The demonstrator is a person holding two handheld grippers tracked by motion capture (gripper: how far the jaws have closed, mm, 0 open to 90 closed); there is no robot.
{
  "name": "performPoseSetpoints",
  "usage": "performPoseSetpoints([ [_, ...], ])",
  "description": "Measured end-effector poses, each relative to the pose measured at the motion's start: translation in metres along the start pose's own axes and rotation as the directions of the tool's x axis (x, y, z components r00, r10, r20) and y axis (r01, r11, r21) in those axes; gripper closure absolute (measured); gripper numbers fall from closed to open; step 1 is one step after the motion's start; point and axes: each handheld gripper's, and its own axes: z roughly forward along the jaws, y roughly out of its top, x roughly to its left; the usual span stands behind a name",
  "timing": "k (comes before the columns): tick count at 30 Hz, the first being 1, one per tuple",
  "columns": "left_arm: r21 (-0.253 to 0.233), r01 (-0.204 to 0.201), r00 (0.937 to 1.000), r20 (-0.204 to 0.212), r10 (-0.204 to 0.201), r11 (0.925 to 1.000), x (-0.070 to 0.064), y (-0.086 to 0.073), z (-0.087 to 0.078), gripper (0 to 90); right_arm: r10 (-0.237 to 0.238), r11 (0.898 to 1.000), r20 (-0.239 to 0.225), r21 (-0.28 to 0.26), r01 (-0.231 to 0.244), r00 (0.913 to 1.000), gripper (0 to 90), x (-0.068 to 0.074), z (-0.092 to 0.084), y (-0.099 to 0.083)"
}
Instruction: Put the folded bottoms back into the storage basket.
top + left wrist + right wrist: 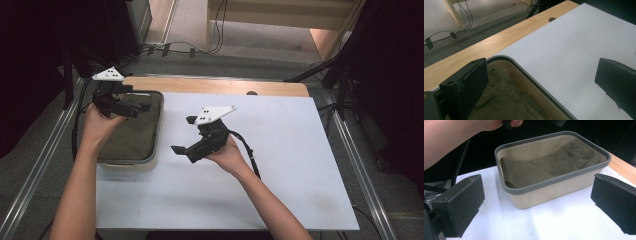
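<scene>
Left gripper (131, 106) hovers over the beige grey-rimmed plastic tub (156, 131) of folded olive cloth (127, 135), jaws wide, empty. Right gripper (184, 135), over the white tabletop (280, 165), faces the tub, jaws wide, empty.

You see matt olive cloth (544, 167), creased, in a smooth beige plastic tub (554, 191) with a grey rim. The board (280, 150) looks matt white; the table edge (486, 47) is pale wood.

txt: none legible | labels/brands/nos.: none (checked all 3 views)
</scene>
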Motion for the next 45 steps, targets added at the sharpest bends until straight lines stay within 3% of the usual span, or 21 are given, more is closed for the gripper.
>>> performPoseSetpoints([
  [29, -0.054, -0.044, 0.9967, 0.067, 0.047, 0.9976, -0.042, -0.013, -0.006, 0.0, 0.018, 1.000, 0.066, -0.005, -0.018, 0.9977, 0.0, -0.005, -0.052, -0.031],
  [45, -0.067, -0.090, 0.9875, 0.123, 0.098, 0.9936, -0.076, -0.022, 0.000, 0.0, 0.044, 0.999, 0.118, -0.018, -0.042, 0.9920, 0.0, -0.005, -0.092, -0.055],
])
